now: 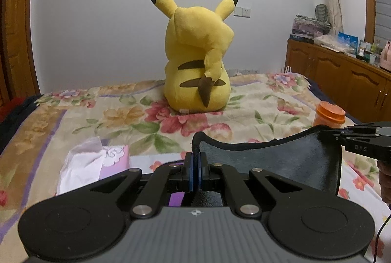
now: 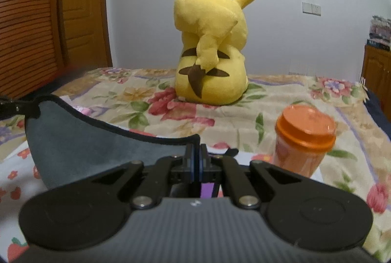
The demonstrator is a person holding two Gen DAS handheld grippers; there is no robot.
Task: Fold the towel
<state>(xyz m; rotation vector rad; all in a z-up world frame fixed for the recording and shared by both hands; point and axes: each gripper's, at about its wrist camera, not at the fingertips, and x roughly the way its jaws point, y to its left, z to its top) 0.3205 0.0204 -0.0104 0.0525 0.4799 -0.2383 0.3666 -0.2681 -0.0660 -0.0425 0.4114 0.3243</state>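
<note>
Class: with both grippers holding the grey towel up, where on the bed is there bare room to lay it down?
Free: floral bedspread between the Pikachu plush and the grey towel. Crowded: tissue pack beside the left hand-held gripper; orange-lidded jar beside the right hand-held gripper.

Soft even indoor light, fisheye-bent edges, orange jar (image 2: 305,140) blurred.

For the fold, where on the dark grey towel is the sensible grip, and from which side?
At its two top corners along the bound black edge, one per gripper, coming in from the near side. The towel hangs between the left gripper and the right gripper.
</note>
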